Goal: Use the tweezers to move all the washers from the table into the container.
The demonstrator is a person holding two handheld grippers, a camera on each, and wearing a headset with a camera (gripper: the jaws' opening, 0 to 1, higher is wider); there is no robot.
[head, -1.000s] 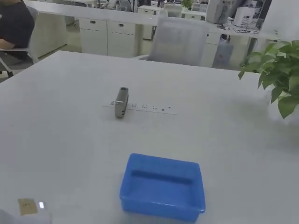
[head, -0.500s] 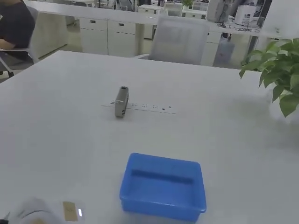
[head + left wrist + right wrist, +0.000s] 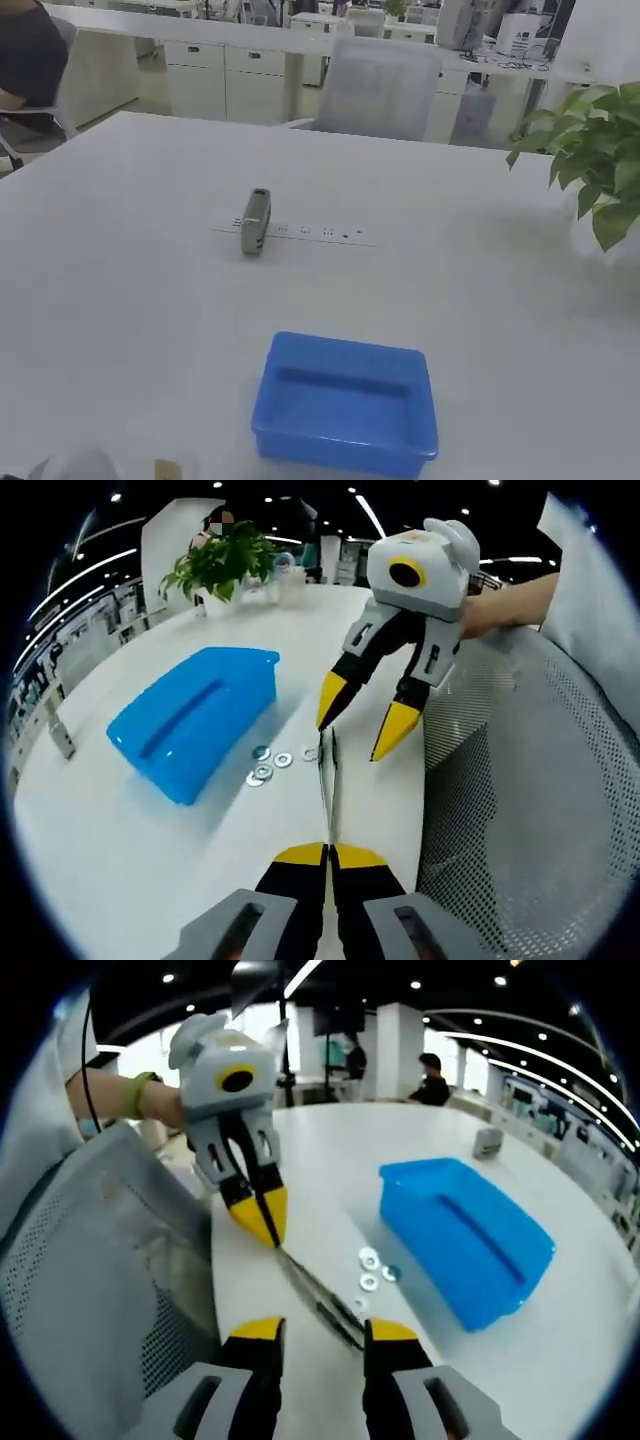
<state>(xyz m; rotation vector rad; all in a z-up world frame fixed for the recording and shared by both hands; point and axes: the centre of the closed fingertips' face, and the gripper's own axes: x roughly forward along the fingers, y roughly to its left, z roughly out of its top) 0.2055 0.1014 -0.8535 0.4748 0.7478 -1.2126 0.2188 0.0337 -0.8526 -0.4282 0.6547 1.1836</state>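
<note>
left gripper [image 3: 328, 856]: jaws pressed together on the rear end of the thin steel tweezers [image 3: 327, 780], bottom centre of the left gripper view.
right gripper [image 3: 325, 1330]: jaws spread, one either side of the tweezers' arms; can't tell if they touch.
washers: small flat silver metal washers [image 3: 264, 770] lie in a loose cluster on the white table [image 3: 150, 850] at the centre of the left gripper view. They sit just beside the wall of the blue rectangular plastic container [image 3: 225, 740], with the tweezer tips just right of them.
step (my read): lining up the first pick.
how: keep the left clamp firm so the tweezers don't swivel. Set the tips astride one washer's rim at the cluster edge. Close the right jaws slowly, just enough to pinch, then lift clear and carry over the container rim.
count: tweezers 1; container 1, looks empty in the head view; washers 4 sure, maybe 5, too small to be certain.
</note>
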